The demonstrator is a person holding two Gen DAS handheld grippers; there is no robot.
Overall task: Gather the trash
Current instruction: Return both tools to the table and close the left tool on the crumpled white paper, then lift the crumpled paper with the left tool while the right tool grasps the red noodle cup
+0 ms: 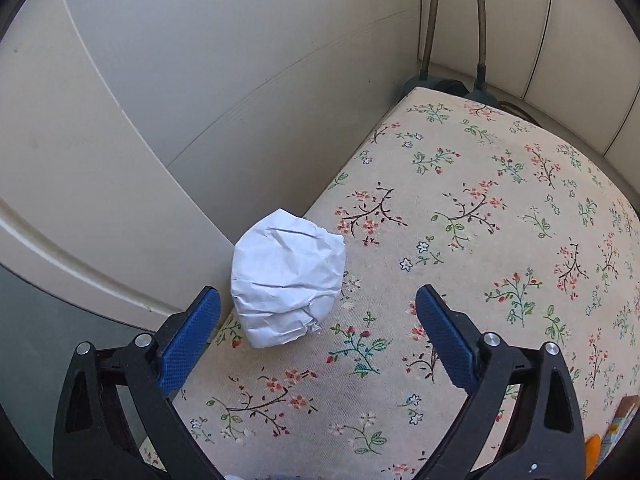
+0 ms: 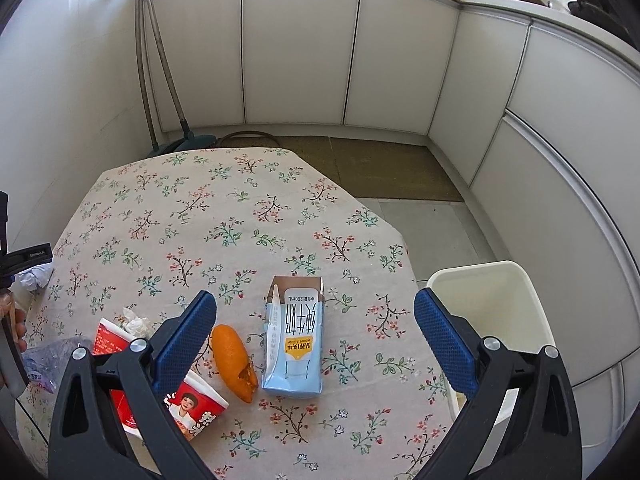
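The table (image 2: pixel 248 208), covered in a floral cloth, filled most of both views, with white cabinets (image 2: pixel 300 52) curving behind it and a wall (image 1: pixel 160 100) close along its left edge. Two mops (image 2: pixel 160 80) leaned in the corner past the table's far end. A white bin (image 2: pixel 500 300) stood on the floor just off the table's right edge, its inside bare as far as could be seen.

The right gripper (image 2: pixel 316 316) hovered above the near part of the table with its blue pads spread wide and nothing between them. Below it lay a pale blue milk carton (image 2: pixel 294 344), flat on the cloth with its opened top pointing away. Just left of the carton, close but apart, lay an orange peel (image 2: pixel 234 362). Left of that a red cup (image 2: pixel 160 384) lay on its side, partly hidden by the gripper's left finger, with a small white tissue (image 2: pixel 136 320) beside it and a crumpled clear bag (image 2: pixel 44 360) at the table's left edge.

The left gripper (image 1: pixel 318 312) pointed steeply down at the table's left edge, jaws wide and gripping nothing. A paper ball (image 1: pixel 288 272) sat on the cloth right at that edge, beside the wall, just ahead of the fingertips and nearer the left pad, touching neither.
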